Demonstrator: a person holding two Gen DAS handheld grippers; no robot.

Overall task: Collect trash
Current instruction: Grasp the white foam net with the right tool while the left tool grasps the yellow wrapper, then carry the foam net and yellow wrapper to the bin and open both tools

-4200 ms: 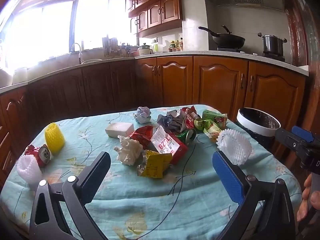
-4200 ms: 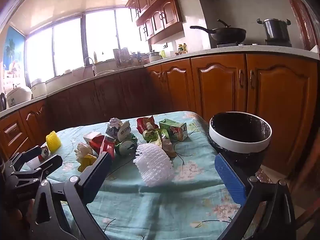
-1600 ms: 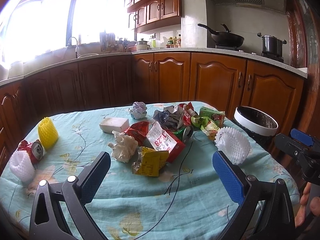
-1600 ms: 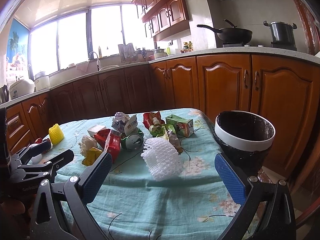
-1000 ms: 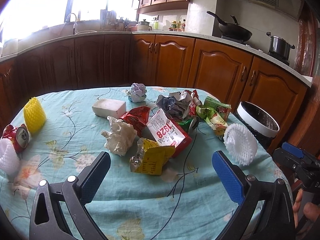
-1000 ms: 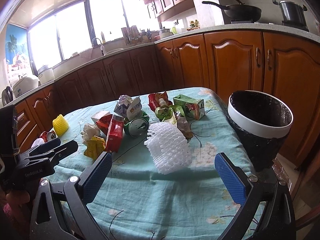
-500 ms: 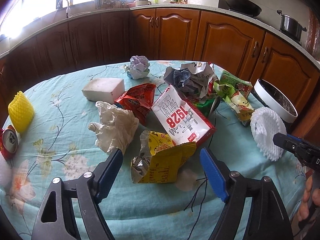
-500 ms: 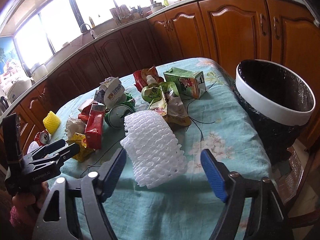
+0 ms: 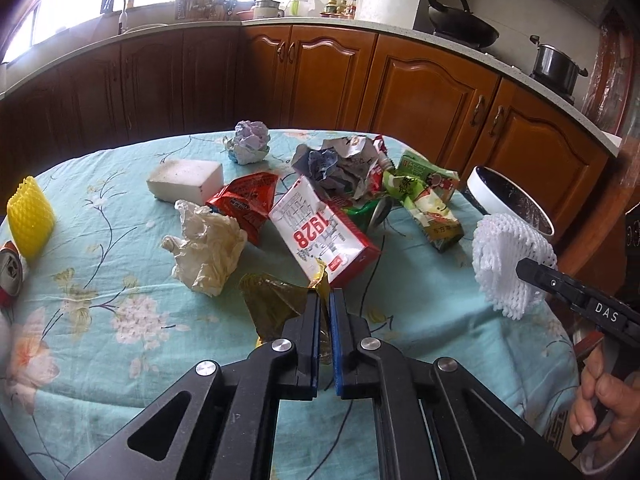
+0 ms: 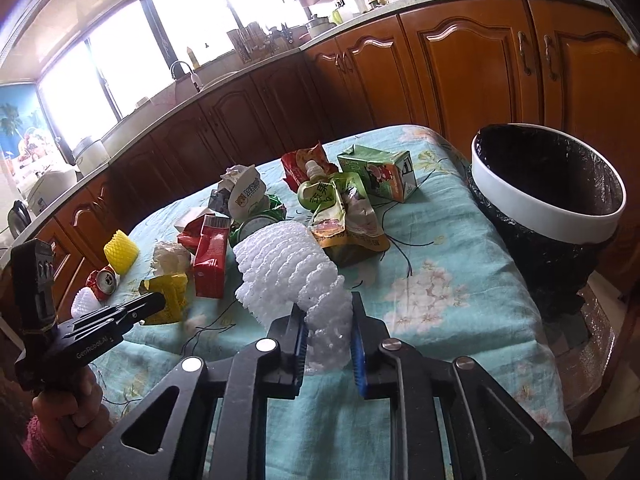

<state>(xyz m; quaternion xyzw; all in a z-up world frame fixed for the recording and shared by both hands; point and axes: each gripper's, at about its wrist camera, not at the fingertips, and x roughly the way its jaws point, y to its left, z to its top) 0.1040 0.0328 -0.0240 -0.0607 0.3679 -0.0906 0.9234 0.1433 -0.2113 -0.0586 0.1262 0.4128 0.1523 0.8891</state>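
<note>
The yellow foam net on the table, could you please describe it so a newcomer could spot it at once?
Find the table with the floral teal cloth; the yellow foam net stands near its edge, apart from the central litter pile, beside a crushed red can. It alone is bright yellow and honeycombed.

Left gripper (image 9: 325, 300): black angular frame w/ triangular cut-outs; blue pads on inner finger faces; round silver screws at pivots; seen from the right-wrist cam its side reads "GenRoboAI" in white, w/ a black boxy block on top. Right gripper (image 10: 327, 322): same black frame, blue pads, silver screws; from the left-wrist cam its finger shows white "DAS" lettering. Left hand (image 10: 68, 408): pink knit cuff at wrist. Right hand (image 9: 604, 404): no sleeve visible.
</note>
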